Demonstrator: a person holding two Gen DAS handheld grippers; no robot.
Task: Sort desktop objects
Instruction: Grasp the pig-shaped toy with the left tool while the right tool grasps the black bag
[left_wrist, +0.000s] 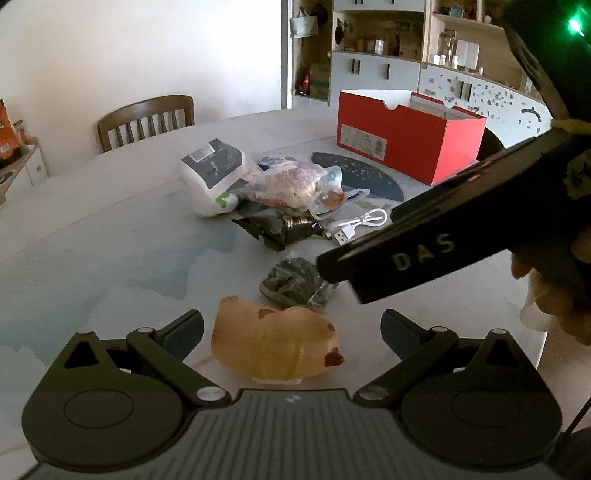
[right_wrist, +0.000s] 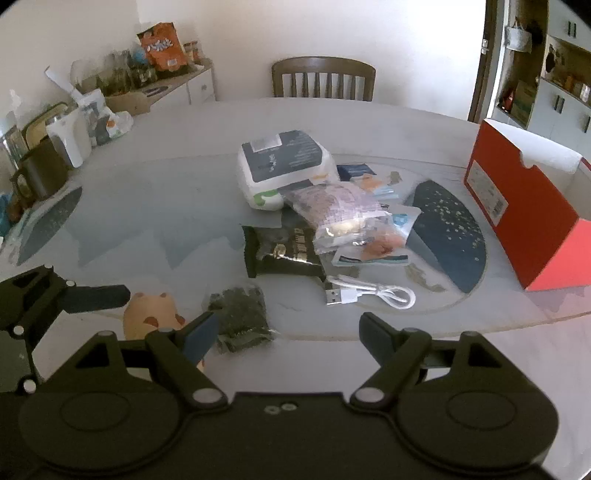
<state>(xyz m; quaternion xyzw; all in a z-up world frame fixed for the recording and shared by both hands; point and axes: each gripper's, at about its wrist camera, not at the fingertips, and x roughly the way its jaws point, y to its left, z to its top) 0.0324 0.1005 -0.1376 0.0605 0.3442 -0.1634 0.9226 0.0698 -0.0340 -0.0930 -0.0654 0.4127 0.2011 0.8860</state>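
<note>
The round table (right_wrist: 147, 192) carries all items under inspection. A red box (right_wrist: 517, 218) stands open-topped at its right side, well apart from both tools. Beside the box, a dark speckled mat (right_wrist: 450, 229) lies flat on the tabletop. At the centre, a white tissue pack (right_wrist: 280, 166) sits at the back of a loose pile, touching clear snack bags (right_wrist: 332, 210) that overlap one another. A black foil packet (right_wrist: 280, 251) lies just in front of these. A coiled white USB cable (right_wrist: 369, 293) rests to the right of that packet. A small dark green bundle (right_wrist: 240, 317) lies near the table's front edge. A tan squishy toy (left_wrist: 275, 343) with brown patches rests beside it.

The left gripper (left_wrist: 291, 332) has its jaws spread wide on either side of the toy, not touching it. The right gripper (right_wrist: 286, 334) is likewise spread wide over the front edge, holding nothing, with the green bundle just beside its left finger.
</note>
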